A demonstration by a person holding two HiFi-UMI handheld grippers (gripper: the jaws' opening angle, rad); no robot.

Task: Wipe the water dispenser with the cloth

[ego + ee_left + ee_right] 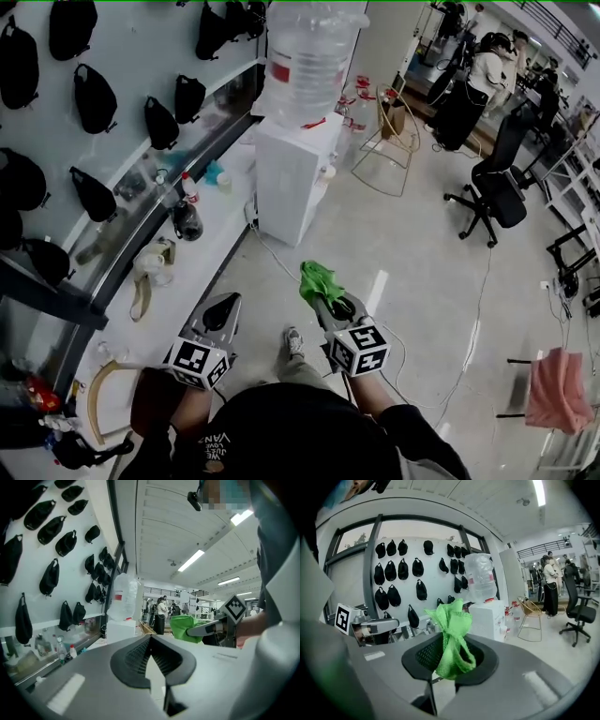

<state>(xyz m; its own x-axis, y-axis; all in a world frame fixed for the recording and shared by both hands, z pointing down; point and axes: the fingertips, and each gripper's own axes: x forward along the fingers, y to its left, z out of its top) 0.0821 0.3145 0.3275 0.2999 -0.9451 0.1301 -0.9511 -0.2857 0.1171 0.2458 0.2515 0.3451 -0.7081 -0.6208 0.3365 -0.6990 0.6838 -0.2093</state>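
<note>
1. The right gripper (448, 645) has its fingers (423, 657) pressed together on the green cloth (451, 620), which is bunched between them.
2. In the right gripper view the cloth's long axis runs up and down at mid-frame. Its crumpled top rises above the fingertips and a loop hangs below.
3. In the head view the cloth (319, 279) sticks out of the fingertips toward the top of the frame, on the water dispenser's side.
4. The left gripper (150, 639) has its fingers (133, 660) closed tip to tip, with nothing between them. In the head view it sits lower left of centre, beside the right gripper (328, 298) and apart from it.
5. The water dispenser (291, 178) stands upright on the floor (394, 234) at upper centre of the head view, well apart from both grippers. A clear bottle (309, 56) sits on top of it.
6. A bench (202, 253) with small bottles on it runs along the left side, ending by the dispenser.
</note>
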